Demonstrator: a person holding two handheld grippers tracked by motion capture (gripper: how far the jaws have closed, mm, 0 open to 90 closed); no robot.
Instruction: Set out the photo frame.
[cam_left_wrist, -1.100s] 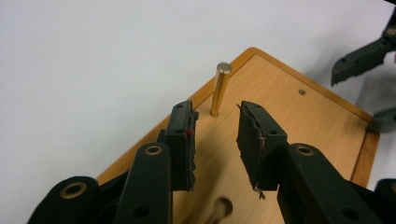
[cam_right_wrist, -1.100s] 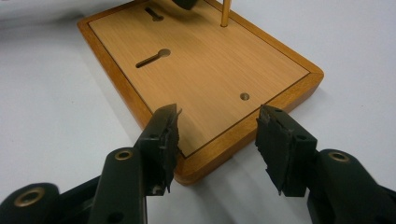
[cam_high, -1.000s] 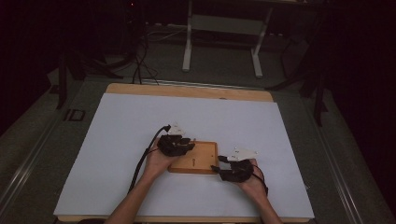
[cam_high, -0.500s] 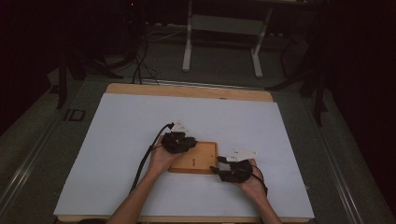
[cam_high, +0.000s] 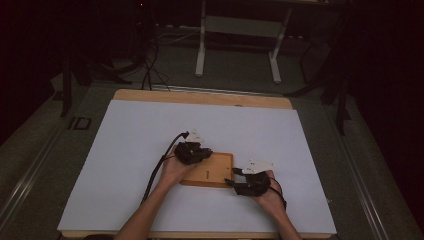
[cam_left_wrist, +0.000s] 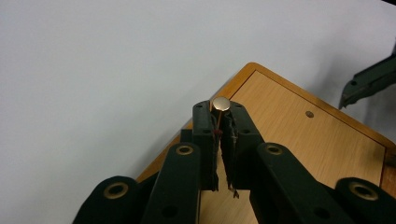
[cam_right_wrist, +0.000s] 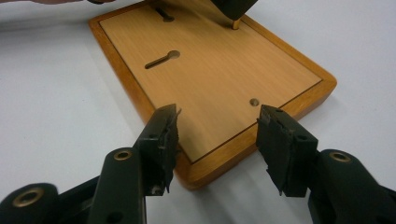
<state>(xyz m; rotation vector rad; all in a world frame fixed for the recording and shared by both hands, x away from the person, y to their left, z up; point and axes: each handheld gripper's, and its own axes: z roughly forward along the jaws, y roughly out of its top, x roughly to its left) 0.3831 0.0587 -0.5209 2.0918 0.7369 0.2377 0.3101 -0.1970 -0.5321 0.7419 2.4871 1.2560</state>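
Note:
A wooden board (cam_high: 212, 171) lies flat on the white table cover. My left gripper (cam_high: 192, 152) hovers over the board's far left corner, shut on a thin brass pin (cam_left_wrist: 221, 103) with a round head, held between the jaw tips. In the right gripper view the pin's brass end (cam_right_wrist: 236, 23) stands on or just above the board (cam_right_wrist: 210, 60). My right gripper (cam_right_wrist: 217, 126) is open, its jaws on either side of the board's near corner and touching nothing. The board has a keyhole slot (cam_right_wrist: 162, 59) and a small round hole (cam_right_wrist: 254, 101).
The white cover (cam_high: 150, 130) spreads wide around the board, over a wooden table edge (cam_high: 200, 96). Black cables (cam_high: 155, 172) trail from the left gripper toward the near edge. A metal stand (cam_high: 240, 30) is on the floor beyond the table.
The left gripper has edged slightly right over the board with the pin. The right gripper has barely moved.

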